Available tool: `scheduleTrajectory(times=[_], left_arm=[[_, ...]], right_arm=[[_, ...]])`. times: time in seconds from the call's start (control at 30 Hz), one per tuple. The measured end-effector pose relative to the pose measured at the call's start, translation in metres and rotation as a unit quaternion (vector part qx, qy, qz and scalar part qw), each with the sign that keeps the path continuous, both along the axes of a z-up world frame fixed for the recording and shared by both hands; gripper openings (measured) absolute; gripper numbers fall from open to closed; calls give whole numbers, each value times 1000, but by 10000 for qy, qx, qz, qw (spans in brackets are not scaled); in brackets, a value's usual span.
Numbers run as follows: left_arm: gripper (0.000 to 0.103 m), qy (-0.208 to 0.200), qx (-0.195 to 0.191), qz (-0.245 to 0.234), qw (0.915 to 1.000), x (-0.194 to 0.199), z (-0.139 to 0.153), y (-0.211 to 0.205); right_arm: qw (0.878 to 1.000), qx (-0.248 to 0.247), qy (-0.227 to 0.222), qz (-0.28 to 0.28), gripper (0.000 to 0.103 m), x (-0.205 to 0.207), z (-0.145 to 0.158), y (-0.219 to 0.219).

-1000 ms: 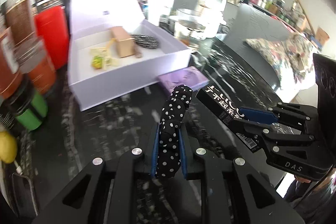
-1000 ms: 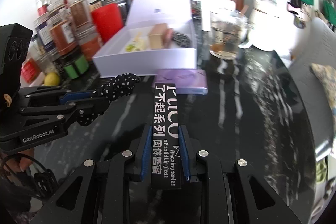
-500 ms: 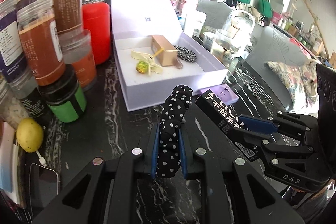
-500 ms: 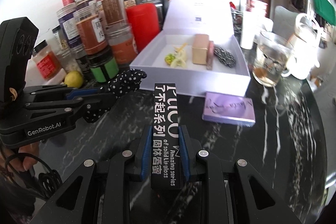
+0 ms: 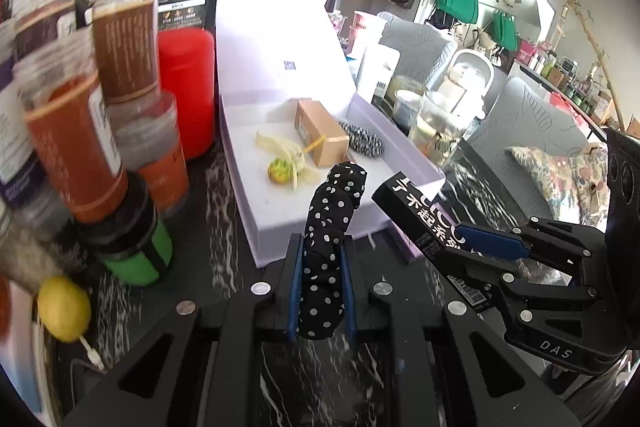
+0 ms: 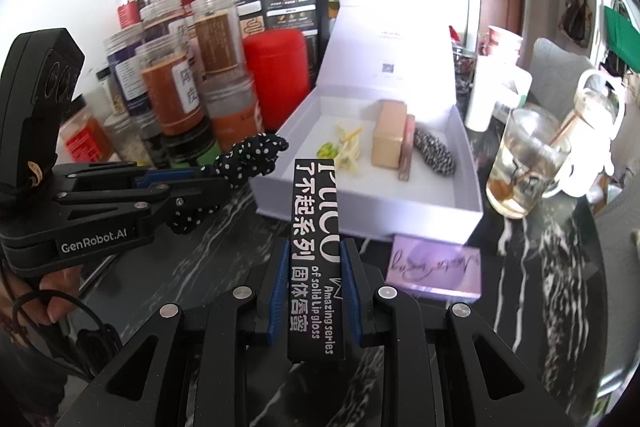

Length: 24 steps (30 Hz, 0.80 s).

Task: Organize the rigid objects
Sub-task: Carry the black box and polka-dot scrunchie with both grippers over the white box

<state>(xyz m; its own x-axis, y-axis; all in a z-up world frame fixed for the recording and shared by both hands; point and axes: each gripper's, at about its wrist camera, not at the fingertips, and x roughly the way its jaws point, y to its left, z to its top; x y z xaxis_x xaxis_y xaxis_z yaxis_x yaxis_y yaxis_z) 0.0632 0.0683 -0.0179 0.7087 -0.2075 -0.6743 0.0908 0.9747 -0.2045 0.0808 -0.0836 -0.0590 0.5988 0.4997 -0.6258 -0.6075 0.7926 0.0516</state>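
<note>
- The polka-dot scrunchie (image 5: 328, 251) is clamped between the blue pads of the left claw (image 5: 320, 291). It stands up out of the jaws, clear of the tabletop (image 5: 224, 219).
- The black lip-gloss box (image 6: 314, 247) is clamped lengthwise in the right claw (image 6: 314, 287). Its free end points ahead, toward the white gift box (image 6: 360, 203).
- The white gift box sits directly ahead of both claws, lid raised at the back. The near wall faces the claws.
- Already inside the box: a tan carton (image 6: 386, 135), a pink tube (image 6: 406, 151) touching its right side, a black-and-white scrunchie (image 6: 434, 151) further right, and a yellow-green hair clip (image 6: 340, 149) to the left.
- A lilac card box (image 6: 434, 269) lies on the tabletop just ahead and right of the right claw, in front of the gift box wall.
- Left of the left claw: stacked jars (image 5: 80, 131), a red canister (image 5: 184, 87) and a lemon (image 5: 64, 307). Right of the gift box: a glass cup (image 6: 524, 163).
- Step in hand, as judged: transport. Both items are held and neither is over the box floor yet.
- Next move calls for: carrying each item over the near wall, lowering it onto a bare patch of the floor, then parting the jaws.
- Caution: the claws sit close side by side. Place one item at a time to avoid contact.
</note>
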Motion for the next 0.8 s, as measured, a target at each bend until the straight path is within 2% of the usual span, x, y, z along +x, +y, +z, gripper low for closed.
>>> scheduleTrajectory(times=[0.47,0.8], left_arm=[[17,-256,106,-116,9995,53,34,1],[17,-320,92,62,9994,103,40,2]], right_arm=[[9993,-62,-284,-246,25,47,38,2],[9981,34,-388,-470,25,96,55,8]])
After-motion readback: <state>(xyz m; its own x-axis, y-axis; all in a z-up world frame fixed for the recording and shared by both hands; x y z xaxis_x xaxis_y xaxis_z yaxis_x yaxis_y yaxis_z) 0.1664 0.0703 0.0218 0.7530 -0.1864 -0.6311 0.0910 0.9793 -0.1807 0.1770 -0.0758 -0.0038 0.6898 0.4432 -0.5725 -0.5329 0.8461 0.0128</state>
